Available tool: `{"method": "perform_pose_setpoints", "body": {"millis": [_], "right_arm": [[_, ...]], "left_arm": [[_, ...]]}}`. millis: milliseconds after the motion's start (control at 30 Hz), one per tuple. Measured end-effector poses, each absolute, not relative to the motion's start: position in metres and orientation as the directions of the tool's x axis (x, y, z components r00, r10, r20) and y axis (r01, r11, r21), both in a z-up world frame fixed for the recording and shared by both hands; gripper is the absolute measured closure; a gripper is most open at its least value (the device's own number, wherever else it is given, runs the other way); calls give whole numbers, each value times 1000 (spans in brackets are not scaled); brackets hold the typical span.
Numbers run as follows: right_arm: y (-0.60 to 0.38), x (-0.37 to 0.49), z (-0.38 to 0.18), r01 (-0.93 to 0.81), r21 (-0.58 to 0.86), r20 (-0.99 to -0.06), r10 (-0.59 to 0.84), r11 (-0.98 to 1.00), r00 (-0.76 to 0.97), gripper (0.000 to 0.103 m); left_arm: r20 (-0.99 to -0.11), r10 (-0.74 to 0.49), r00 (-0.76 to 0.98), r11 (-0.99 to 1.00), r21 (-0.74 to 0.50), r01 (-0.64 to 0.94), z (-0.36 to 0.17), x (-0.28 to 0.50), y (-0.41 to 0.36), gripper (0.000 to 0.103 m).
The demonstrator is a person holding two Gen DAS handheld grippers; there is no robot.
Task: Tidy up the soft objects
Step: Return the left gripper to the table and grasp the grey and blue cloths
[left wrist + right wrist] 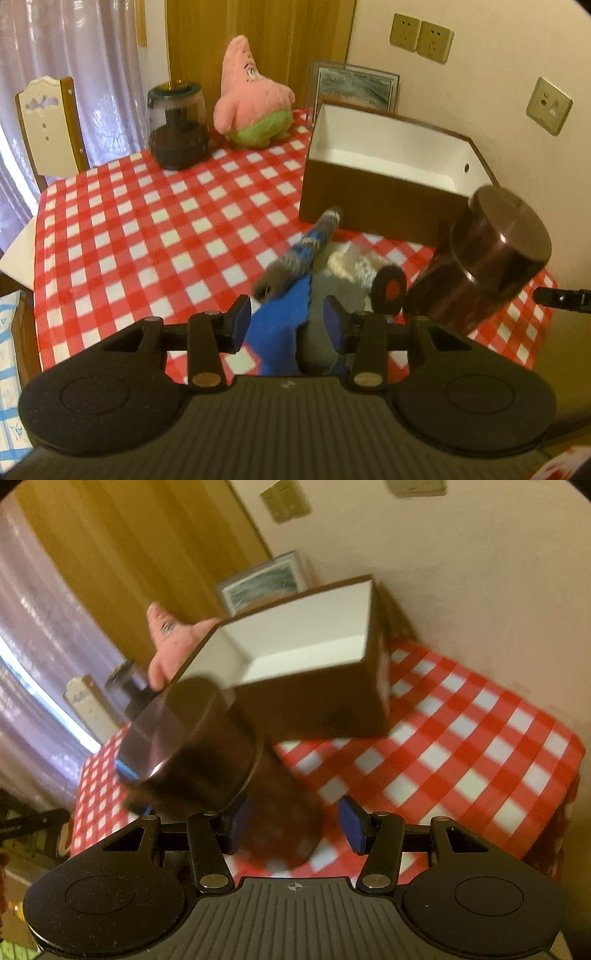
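While left gripper (286,325) clamps blue toy (280,317), right gripper (293,825) holds blurred jar (221,764).

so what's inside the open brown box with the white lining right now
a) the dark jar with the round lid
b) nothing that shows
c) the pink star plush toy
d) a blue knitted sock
b: the open brown box with the white lining shows only bare white walls and floor, while the pink star plush toy sits on the red-and-white checked tablecloth beside it.
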State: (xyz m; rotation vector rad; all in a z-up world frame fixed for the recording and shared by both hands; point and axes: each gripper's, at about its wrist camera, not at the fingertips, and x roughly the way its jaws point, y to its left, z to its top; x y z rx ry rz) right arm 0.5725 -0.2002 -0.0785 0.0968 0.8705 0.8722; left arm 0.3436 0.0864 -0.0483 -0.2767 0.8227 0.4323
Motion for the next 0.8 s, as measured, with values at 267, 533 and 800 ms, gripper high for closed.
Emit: {"method": "perform_pose_setpoints", "body": {"millis": [267, 533, 800], "right_arm": [[-171, 523, -94, -676, 408, -659, 711, 613, 247, 50], [-128, 492, -102, -723, 415, -663, 728, 552, 174, 50], [-111, 487, -116, -710, 405, -700, 695, 576, 164, 50]], "left_arm": [[-768, 233, 597, 901, -60, -429, -60, 323, 86, 63], [-785, 171, 595, 927, -77, -368, -78, 317, 80, 53], [-803, 107, 586, 954, -83, -287, -109, 332, 64, 36]]}}
